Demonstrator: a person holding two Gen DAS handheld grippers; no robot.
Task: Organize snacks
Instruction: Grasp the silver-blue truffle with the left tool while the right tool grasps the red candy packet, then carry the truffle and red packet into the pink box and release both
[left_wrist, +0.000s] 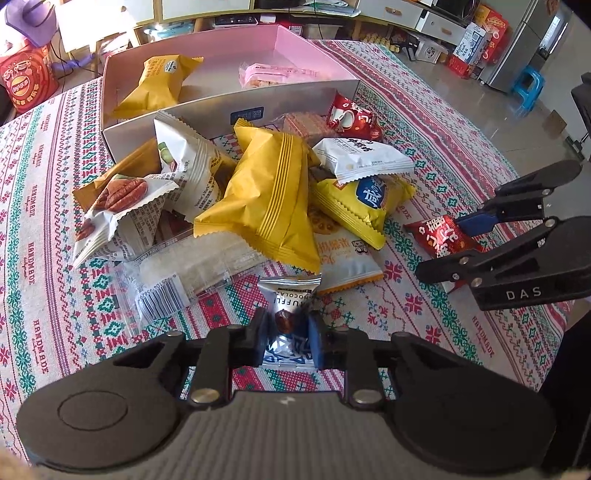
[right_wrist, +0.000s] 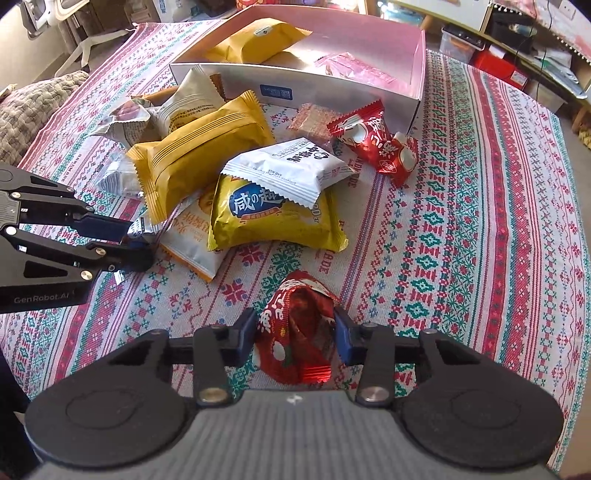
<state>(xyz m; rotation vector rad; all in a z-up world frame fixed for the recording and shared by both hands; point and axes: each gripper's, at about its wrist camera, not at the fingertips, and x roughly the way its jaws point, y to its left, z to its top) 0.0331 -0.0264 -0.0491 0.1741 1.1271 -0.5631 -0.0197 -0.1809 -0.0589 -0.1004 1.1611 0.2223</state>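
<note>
On woven cloth (left_wrist: 55, 221) | L tongs (left_wrist: 287, 334) pinch crinkly foil truffle (left_wrist: 286, 314) | R tongs (right_wrist: 295, 328) prob. squeeze red wrapper (right_wrist: 295, 332)

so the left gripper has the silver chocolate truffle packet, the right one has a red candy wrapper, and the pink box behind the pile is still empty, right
Not quite: the pink box is not empty. The left wrist view shows a yellow packet and a pink packet inside it. The rest holds: the left gripper is shut on the silver truffle packet, the right gripper on the red wrapper.
</note>
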